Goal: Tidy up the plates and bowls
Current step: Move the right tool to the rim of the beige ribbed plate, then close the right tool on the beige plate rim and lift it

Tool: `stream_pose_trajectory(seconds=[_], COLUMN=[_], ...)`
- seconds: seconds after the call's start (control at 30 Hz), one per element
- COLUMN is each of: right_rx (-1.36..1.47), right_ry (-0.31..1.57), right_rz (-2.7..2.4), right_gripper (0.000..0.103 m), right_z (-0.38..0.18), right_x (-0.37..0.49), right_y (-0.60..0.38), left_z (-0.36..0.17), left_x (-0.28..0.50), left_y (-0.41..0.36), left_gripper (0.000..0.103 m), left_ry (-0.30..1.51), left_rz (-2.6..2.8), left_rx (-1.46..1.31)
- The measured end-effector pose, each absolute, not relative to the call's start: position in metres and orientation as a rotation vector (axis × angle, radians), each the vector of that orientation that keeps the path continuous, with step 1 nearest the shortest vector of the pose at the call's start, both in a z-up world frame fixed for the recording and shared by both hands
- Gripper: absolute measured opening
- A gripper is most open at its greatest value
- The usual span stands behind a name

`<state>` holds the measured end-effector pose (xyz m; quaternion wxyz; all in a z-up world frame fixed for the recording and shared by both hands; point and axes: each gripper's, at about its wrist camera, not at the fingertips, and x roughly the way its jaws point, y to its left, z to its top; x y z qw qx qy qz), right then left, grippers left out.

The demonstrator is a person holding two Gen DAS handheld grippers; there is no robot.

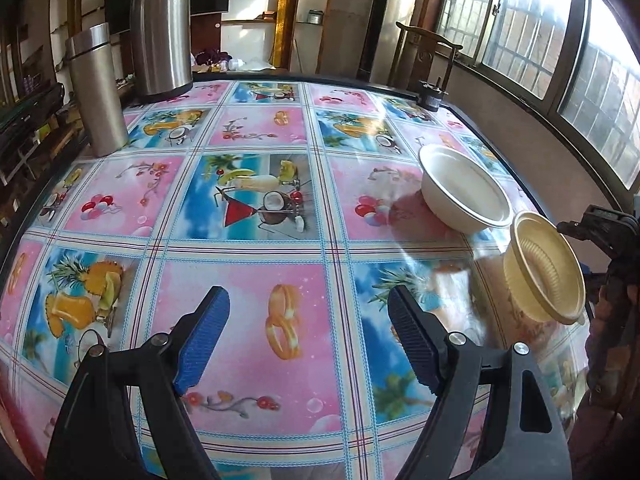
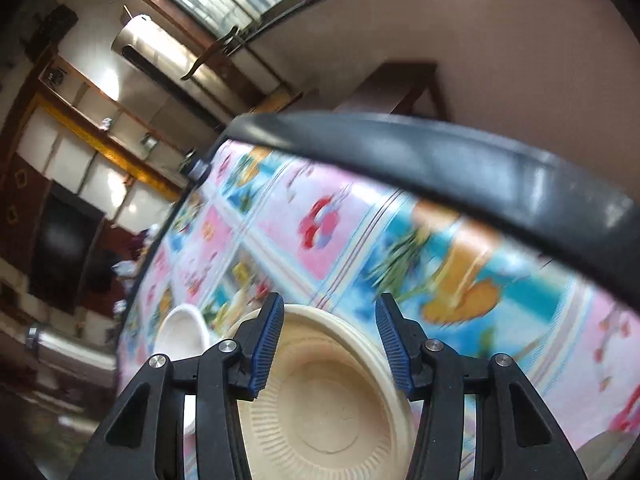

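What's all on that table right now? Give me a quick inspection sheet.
Surface: table under a glossy fruit-print cloth.
Job's things: white bowl on the cloth; yellow ribbed bowl tilted, off the cloth.
Clutter: two steel flasks, small dark object at far edge.
Grippers: left gripper open, empty; right gripper straddles the yellow bowl's rim, grip unclear.
Cables: nothing seen.
Surroundings: wooden chair, barred windows, shelves.

Open tablecloth (image 1: 256, 280) ahead; steel flasks (image 1: 100, 92) crowd the far-left corner
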<state>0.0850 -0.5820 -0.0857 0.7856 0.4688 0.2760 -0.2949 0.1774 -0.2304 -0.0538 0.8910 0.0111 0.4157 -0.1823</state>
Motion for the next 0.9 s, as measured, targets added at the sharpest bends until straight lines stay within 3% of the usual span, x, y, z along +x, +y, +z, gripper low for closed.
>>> stream_pose_trajectory(seconds=[0.43, 0.9], right_rx=[0.866, 0.706], right_ry=[0.86, 0.838], right_rz=[-0.068, -0.125], right_gripper=[0.051, 0.051], right_z=[-0.081, -0.065], right_x=[0.153, 0.15], right_y=[-0.464, -0.443], left_z=[-0.052, -0.064], left_x=[0.198, 0.207], left_y=[-0.202, -0.21], left_gripper=[0.082, 0.082], left_ry=[0.884, 0.952], left_rz=[-0.325, -0.44], left_rx=[-0.052, -0.101])
